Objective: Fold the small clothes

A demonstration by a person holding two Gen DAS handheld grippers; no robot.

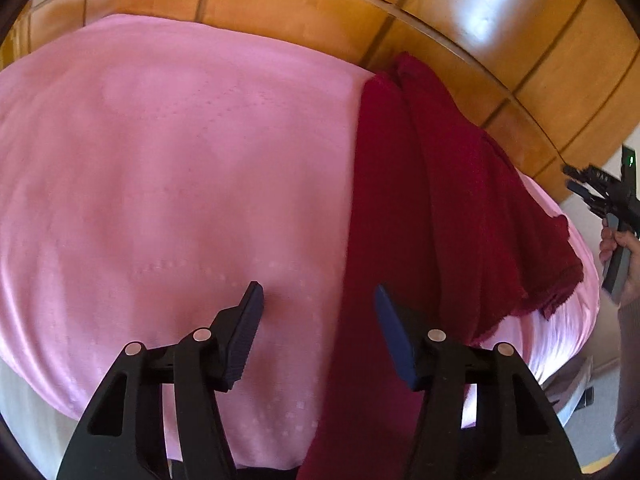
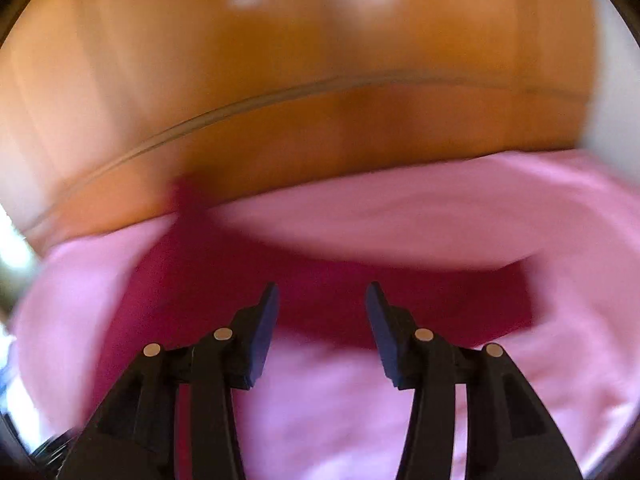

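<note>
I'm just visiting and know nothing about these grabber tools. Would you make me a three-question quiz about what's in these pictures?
1. True or false: the left gripper is shut on the red cloth.
2. What colour is the sheet under the cloth?
A. blue
B. pink
C. white
3. Fill in: behind the bed stands a ___ headboard.

Key:
1. False. Its jaws stand open above the bed and hold nothing; the right gripper is open too.
2. B.
3. Wooden.
</note>
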